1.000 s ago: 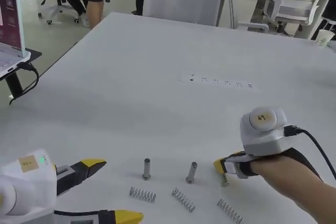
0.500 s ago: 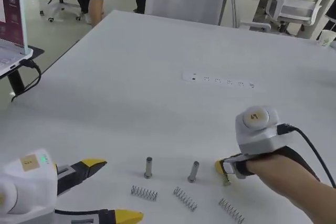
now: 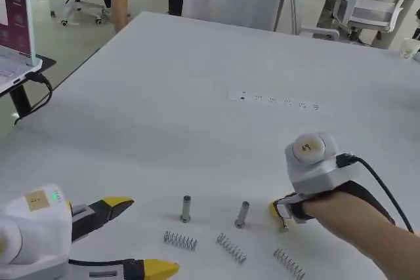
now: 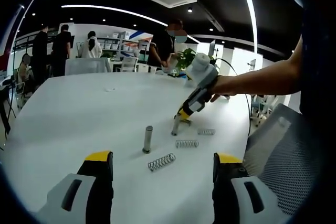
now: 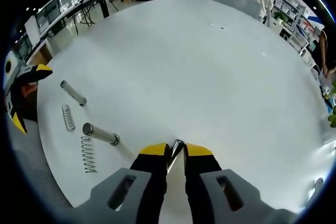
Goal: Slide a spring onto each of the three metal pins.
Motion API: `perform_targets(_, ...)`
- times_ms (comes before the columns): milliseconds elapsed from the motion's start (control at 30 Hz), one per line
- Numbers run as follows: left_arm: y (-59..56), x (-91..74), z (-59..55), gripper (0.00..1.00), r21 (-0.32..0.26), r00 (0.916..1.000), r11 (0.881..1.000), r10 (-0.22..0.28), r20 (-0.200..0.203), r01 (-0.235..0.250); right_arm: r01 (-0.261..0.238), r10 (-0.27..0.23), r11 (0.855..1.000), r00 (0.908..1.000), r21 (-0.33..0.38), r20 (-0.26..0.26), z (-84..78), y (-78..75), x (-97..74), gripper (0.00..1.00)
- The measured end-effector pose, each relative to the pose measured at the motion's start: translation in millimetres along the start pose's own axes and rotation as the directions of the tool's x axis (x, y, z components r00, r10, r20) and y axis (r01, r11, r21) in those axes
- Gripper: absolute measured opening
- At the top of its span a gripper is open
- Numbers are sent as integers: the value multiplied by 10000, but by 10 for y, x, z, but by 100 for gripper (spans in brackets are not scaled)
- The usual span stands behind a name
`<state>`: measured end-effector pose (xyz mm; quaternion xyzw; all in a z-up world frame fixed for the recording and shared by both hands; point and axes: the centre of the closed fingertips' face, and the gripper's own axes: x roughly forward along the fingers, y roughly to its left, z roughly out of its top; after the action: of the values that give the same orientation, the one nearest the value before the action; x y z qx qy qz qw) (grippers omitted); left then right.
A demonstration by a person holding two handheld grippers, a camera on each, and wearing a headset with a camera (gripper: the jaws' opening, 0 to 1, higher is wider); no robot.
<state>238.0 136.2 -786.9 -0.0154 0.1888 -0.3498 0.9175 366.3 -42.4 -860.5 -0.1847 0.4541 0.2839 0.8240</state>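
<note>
Two metal pins stand upright on the white table, one [image 3: 186, 208] on the left and one [image 3: 242, 214] in the middle. My right gripper [image 3: 279, 213] is shut on the third pin [image 5: 177, 149], which stands on the table at the right end of the row. Three springs lie flat in front of the pins: left [image 3: 180, 240], middle [image 3: 231, 248], right [image 3: 289, 263]. My left gripper [image 3: 139, 237] hovers open at the table's near left, short of the left spring [image 4: 161, 161] and left pin [image 4: 147, 139]. The right gripper [image 4: 185, 114] appears beyond them in the left gripper view.
A flush strip of sockets [image 3: 275, 101] sits mid-table. A grey chair [image 3: 230, 4] stands at the far edge, and people and office chairs are beyond it. A laptop [image 3: 13, 24] rests on a stand to the left. The table's near edge [image 5: 58, 182] runs close to the springs.
The right gripper's body has leaned a little to the left while its tips stay on the third pin. The left gripper, pins and springs have not moved.
</note>
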Motion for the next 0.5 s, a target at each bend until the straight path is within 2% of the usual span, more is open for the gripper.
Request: perform_targets(500, 16, -35, 11, 74, -49, 10000, 10000, 39, 43, -38, -93, 103, 9992, 9997, 397, -238, 1, 6, -6, 6)
